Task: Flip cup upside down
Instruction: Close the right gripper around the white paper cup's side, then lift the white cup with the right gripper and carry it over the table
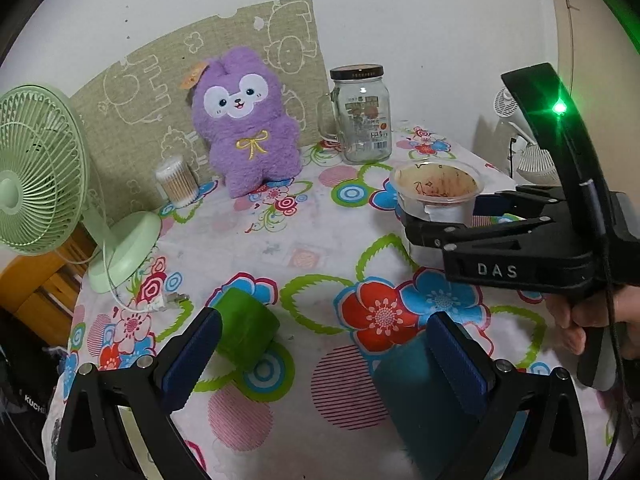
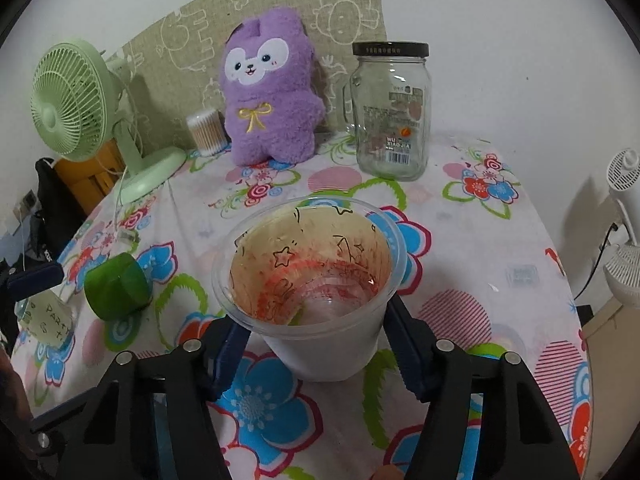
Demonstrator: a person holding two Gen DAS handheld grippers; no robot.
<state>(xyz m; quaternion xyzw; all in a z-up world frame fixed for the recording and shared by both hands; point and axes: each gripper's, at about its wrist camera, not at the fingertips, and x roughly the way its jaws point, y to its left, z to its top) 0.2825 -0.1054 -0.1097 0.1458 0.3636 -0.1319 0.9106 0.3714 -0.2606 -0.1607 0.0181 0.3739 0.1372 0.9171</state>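
Observation:
A clear plastic cup [image 2: 316, 292] with red stains and star drawings inside stands upright, mouth up, over the flowered tablecloth [image 2: 480, 272]. My right gripper [image 2: 316, 332] is shut on the cup, one blue-padded finger on each side of its lower wall. The left wrist view shows the same cup [image 1: 438, 192] held by the right gripper [image 1: 440, 216] at the right. My left gripper [image 1: 324, 356] is open and empty near the table's front, with a green cylinder [image 1: 246, 330] lying just beyond its left finger.
A purple plush toy [image 2: 272, 96], a glass jar with a black lid [image 2: 392, 112], a tub of cotton swabs [image 2: 206, 130] and a green desk fan [image 2: 76, 104] stand along the back. The green cylinder [image 2: 116, 286] lies at the left. A white fan [image 2: 624, 240] stands off the table, right.

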